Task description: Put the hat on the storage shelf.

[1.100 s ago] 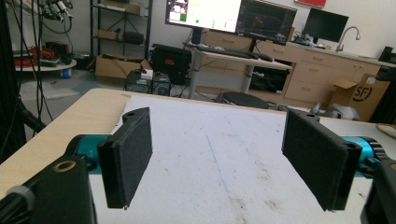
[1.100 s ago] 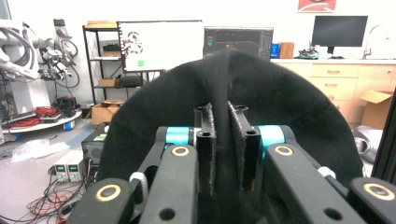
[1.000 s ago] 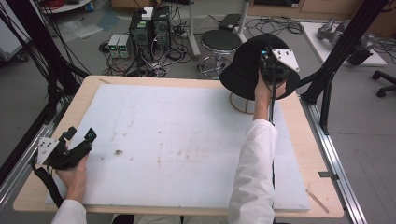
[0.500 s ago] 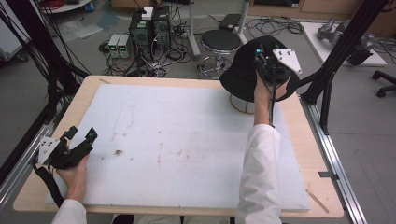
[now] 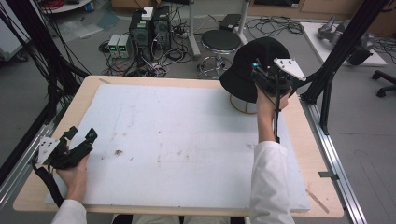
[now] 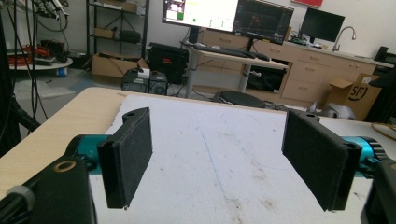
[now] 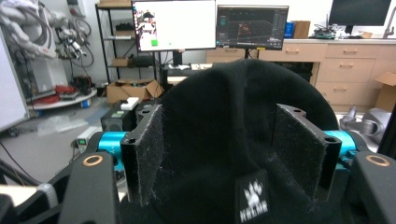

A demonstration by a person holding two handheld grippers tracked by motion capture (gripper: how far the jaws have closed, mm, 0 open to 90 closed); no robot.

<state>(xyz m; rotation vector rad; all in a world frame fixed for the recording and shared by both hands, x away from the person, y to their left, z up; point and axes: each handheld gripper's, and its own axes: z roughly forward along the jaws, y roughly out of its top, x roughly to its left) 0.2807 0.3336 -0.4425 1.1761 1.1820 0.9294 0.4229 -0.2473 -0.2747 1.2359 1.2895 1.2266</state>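
Right gripper view: the right gripper (image 7: 233,158) has pushed its open jaws around the black hat (image 7: 243,112), apparently not yet clamped. The left gripper (image 5: 74,144) still rests wide open, holding nothing.

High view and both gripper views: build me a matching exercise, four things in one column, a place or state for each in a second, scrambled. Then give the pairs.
Things:
1. black hat
2. left gripper
3. right gripper
4. round stool

Places or states:
A. on the floor beyond the table's far edge
B. jaws open on either side of the hat's crown
C. perched on a round stand at the far right corner
D. open with nothing between the jaws, near the left edge

Pairs: 1-C, 2-D, 3-B, 4-A
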